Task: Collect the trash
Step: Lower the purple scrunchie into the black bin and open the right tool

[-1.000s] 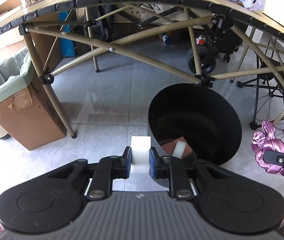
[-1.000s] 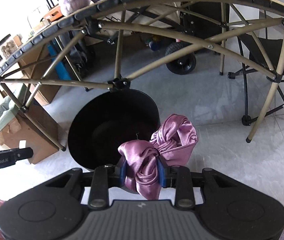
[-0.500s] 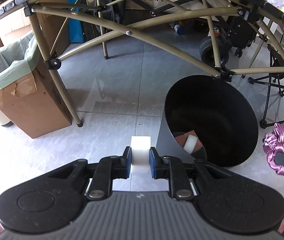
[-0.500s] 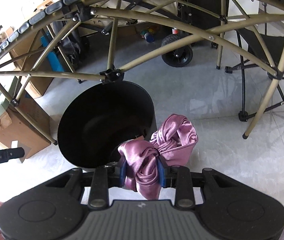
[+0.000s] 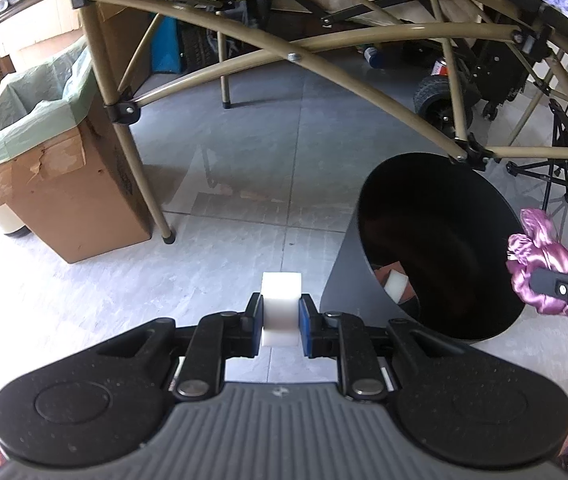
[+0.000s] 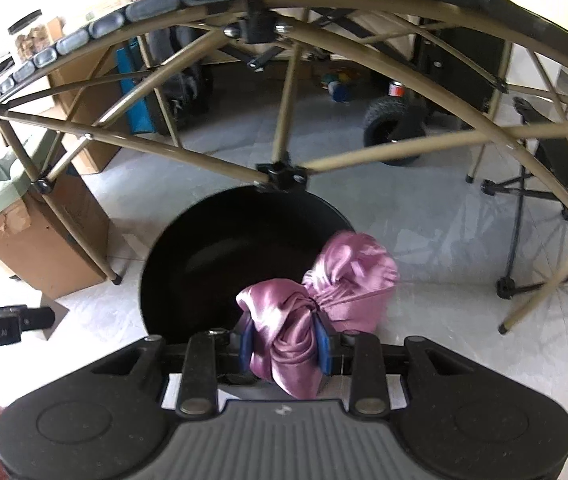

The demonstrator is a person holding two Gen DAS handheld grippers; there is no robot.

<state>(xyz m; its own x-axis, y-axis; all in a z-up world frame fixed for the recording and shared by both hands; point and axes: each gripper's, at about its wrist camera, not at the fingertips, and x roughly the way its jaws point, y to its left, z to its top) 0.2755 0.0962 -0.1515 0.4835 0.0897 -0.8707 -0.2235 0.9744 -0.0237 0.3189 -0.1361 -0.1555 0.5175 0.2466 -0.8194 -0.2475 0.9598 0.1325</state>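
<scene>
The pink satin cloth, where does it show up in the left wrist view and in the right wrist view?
Left wrist view: pink satin cloth at the far right edge, beside the black bin, clamped in the right hand-held gripper.
Right wrist view: bottom centre, bunched between the blue pads, partly over the bin's mouth.
Shared landmark: the black bin's round rim.

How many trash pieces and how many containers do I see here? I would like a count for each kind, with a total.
White foam blocks: 2, one in the left gripper, one inside the black bin
Pink satin cloth: 1, in the right gripper
Black bin: 1
Cardboard box with green liner: 1
Total: 5
</scene>
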